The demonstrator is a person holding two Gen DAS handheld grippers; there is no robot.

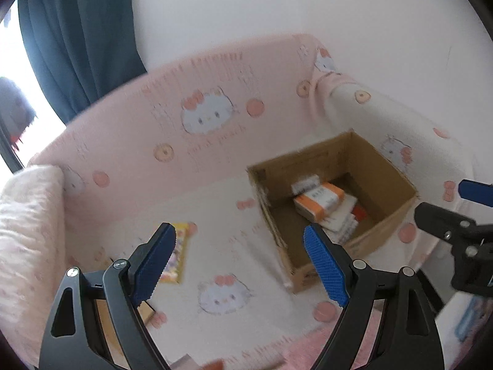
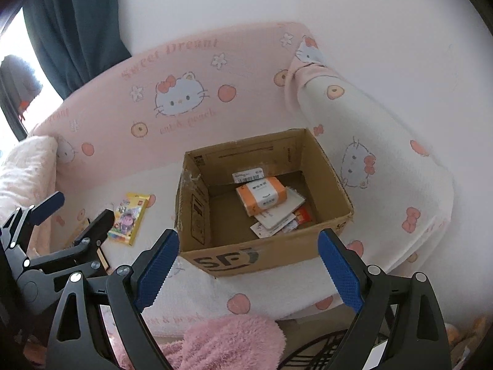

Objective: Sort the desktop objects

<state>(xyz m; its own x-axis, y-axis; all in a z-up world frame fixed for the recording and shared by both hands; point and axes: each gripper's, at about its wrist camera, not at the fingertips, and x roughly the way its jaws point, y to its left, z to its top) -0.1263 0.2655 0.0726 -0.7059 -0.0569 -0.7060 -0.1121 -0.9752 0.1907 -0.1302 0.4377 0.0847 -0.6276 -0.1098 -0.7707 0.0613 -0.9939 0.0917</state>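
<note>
While both tongs (image 1: 240, 259) (image 2: 248, 265) gape empty, only the right view shows the box's (image 2: 326, 166) printed front.

Setting: a home, most likely a bedroom. The landmark is the padded pink surround (image 2: 191, 98), printed with cartoon cats and peaches, which encloses a soft white sheet (image 2: 215, 289) in the same print, as on a bed. Behind the surround stands a plain white wall (image 2: 277, 6). To its upper left hangs a dark teal curtain (image 2: 77, 30) beside a bright window (image 2: 12, 40). Below the surround, nearest the camera, lies a fluffy pink blanket (image 2: 228, 339).
</note>
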